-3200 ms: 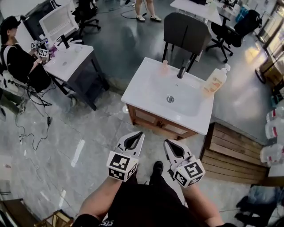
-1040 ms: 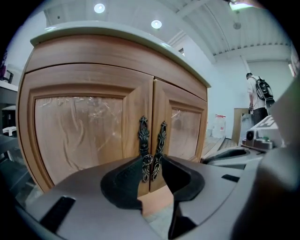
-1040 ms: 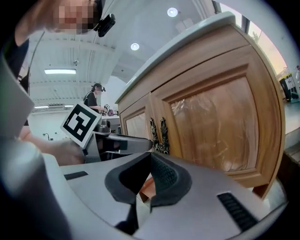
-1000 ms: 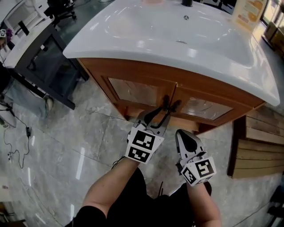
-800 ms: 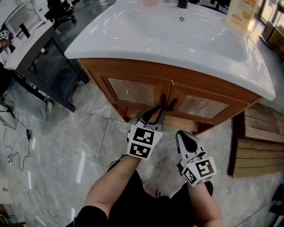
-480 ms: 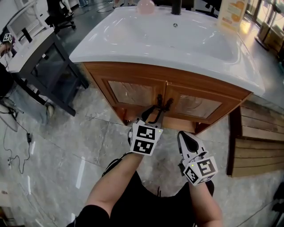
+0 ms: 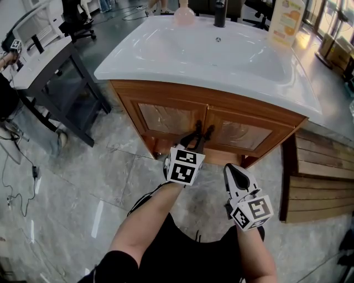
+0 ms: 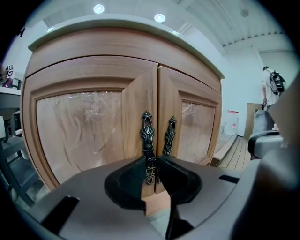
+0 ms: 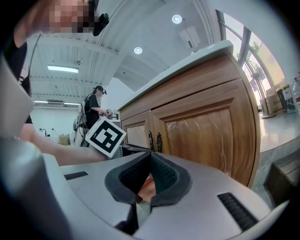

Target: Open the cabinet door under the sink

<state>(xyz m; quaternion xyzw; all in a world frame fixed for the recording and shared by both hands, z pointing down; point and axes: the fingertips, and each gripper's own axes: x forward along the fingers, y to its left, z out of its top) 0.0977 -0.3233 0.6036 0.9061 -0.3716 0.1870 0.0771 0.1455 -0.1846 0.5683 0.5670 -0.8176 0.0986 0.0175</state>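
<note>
Nearest the body, the right gripper point(image 7: 231, 168) hung with its jaws together and nothing between them, low and well apart from the cabinet point(image 7: 218, 105). Just ahead of it and to the left, the left gripper point(image 7: 196, 135) reached up to the middle of the cabinet front, its marker cube facing the head camera. Its jaws had just been closing, and the lower part of the left handle point(image 8: 147, 133) stood between them. The pads looked to be pressing on that handle from both sides, though the view was too tight to be sure. The right handle point(image 8: 169, 136) stood just beside it, outside the jaws.

Both handles were dark, ornate and upright, one on each side of the seam where the left door point(image 7: 166, 119) and the right door point(image 7: 243, 134) met. Both doors appeared closed.

Above them the white sink point(image 7: 182, 61) overhung the wooden cabinet. At its far edge stood a dark tap point(image 7: 220, 14) and an orange bottle point(image 7: 286, 19). Wooden boards point(image 7: 315, 166) lay on the grey floor point(image 7: 83, 166) to the right, and a desk point(image 7: 50, 50) stood off to the left.
</note>
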